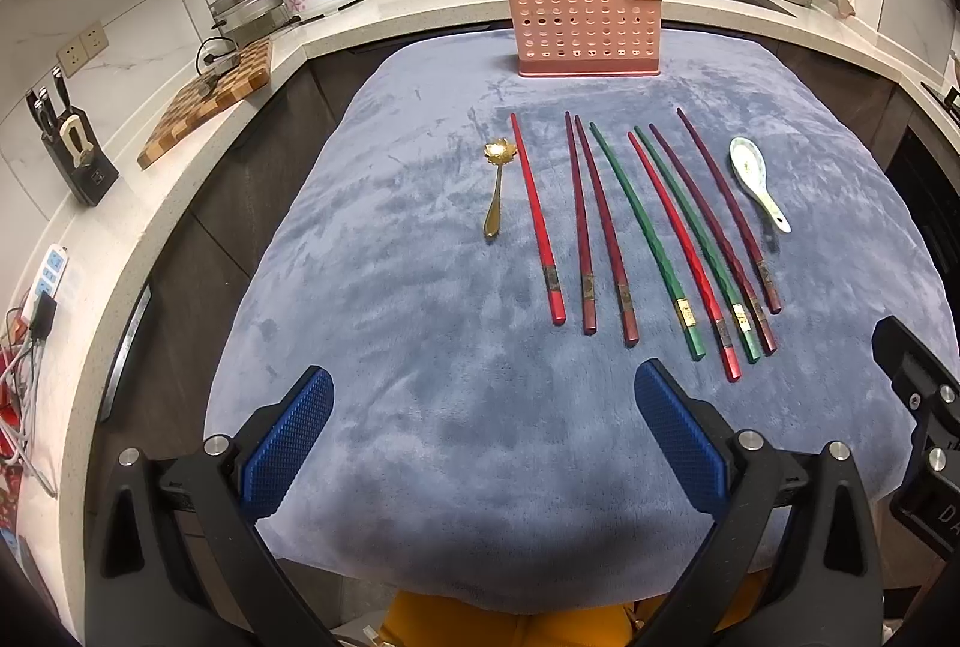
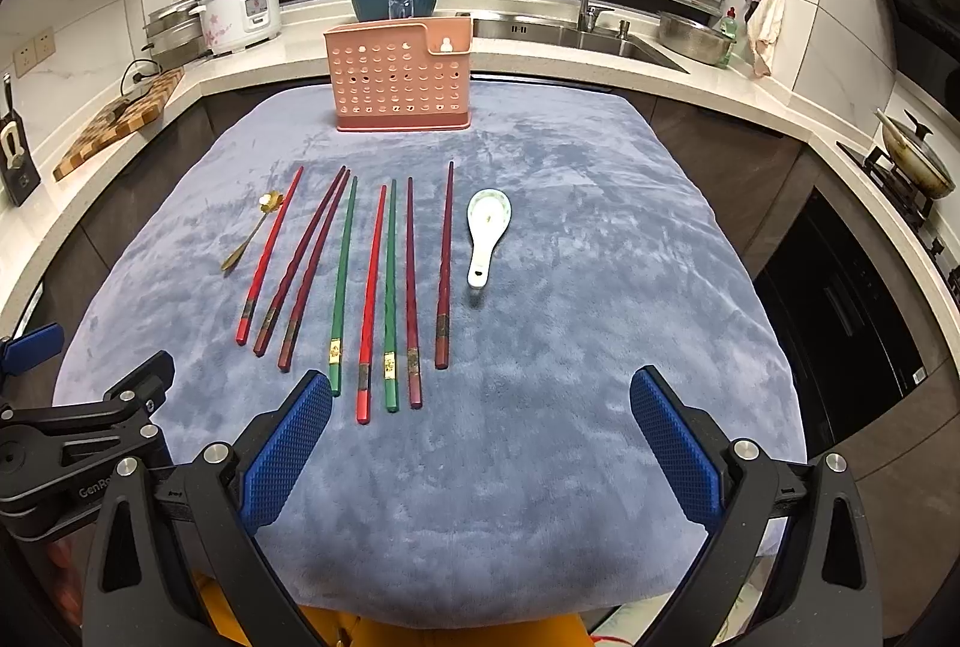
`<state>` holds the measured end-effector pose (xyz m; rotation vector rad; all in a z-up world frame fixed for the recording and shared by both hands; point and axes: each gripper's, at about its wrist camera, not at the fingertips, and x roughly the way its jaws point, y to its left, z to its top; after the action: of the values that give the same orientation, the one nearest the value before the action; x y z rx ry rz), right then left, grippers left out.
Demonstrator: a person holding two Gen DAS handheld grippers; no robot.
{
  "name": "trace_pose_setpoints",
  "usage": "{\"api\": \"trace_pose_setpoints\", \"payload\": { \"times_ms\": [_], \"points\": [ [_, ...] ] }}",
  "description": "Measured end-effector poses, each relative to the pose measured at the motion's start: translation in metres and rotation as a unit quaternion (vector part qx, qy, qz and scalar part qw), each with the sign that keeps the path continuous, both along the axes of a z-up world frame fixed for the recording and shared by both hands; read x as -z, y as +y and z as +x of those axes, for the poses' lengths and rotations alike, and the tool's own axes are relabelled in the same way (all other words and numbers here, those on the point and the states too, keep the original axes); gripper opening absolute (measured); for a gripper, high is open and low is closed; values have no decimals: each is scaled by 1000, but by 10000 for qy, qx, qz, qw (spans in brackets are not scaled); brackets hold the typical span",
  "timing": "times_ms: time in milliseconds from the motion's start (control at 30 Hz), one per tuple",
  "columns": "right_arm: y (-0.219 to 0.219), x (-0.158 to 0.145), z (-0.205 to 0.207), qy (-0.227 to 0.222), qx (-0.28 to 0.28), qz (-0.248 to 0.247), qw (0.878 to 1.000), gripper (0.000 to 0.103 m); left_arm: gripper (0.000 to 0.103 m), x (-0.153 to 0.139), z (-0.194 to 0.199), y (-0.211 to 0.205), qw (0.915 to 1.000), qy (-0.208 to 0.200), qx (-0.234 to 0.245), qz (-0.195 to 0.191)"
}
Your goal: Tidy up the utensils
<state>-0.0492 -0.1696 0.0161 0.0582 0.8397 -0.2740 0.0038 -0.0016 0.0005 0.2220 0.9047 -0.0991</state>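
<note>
Above cloth point(image 1: 420, 467), both tools agape, empty.

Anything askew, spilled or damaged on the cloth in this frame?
Nothing spilled or broken. The eight lacquered chopsticks lie unpaired: the two bright red ones are separated, as are the two green ones. The pink perforated plastic holder stands upright; the gold metal spoon and white ceramic spoon lie flat.

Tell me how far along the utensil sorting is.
Nothing is done: the pink holder looks empty. Nothing is in hand; the left gripper and right gripper are open. Left: eight chopsticks, the gold spoon and white spoon on the cloth.
</note>
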Motion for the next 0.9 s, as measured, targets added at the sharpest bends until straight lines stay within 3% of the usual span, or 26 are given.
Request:
{"api": "trace_pose_setpoints", "payload": {
  "times_ms": [900],
  "points": [
    [-1, 0, -1, -12, 15, 11, 10000, 96, 96, 1, 3, -1, 10000, 15, 3, 16]
  ]
}}
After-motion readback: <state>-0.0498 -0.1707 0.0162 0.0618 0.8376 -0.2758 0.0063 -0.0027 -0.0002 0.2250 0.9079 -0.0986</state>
